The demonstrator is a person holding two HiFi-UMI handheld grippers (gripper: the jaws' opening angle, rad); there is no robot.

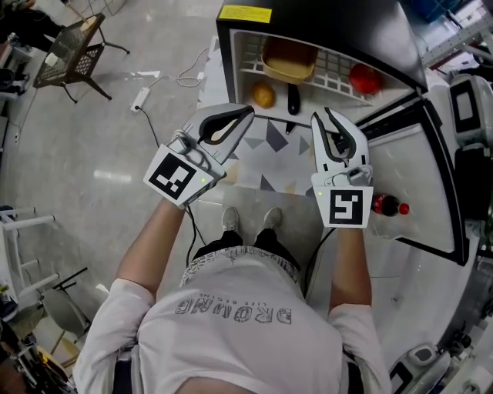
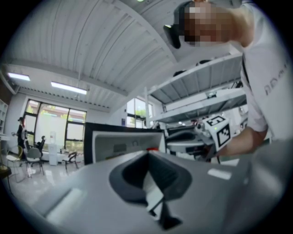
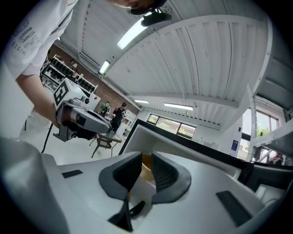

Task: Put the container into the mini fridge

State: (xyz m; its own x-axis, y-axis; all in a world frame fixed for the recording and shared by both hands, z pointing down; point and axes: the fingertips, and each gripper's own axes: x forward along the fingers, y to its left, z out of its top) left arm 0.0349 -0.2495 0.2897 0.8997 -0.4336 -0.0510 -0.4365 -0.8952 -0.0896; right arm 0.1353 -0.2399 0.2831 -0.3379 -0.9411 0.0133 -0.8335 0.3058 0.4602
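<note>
The container [image 1: 289, 60] already sits in the fridge [image 1: 323, 19], on the wire shelf [image 1: 339, 65] towards its back edge and left of the middle. The placing looks done, and what is left is probably backing away and shutting the door [image 1: 420, 165].

To do that well, draw both grippers straight back from the shelf's front edge, keeping them above the fruit there. Then push the door on its flat face, not its pocket, so that the bottle [image 1: 387, 205] stays upright.

The left gripper [image 1: 248, 111] has its jaws together and holds nothing. The right gripper [image 1: 325, 115] shows a narrow gap between its pads and is also empty; the yellow in that gap is the container well beyond it.

Counted:
- one container
- one orange fruit [image 1: 263, 95] at the shelf's front left
- one red fruit [image 1: 364, 79] at its right
- one dark item [image 1: 293, 98] I cannot identify
- one bottle
- two grippers
</note>
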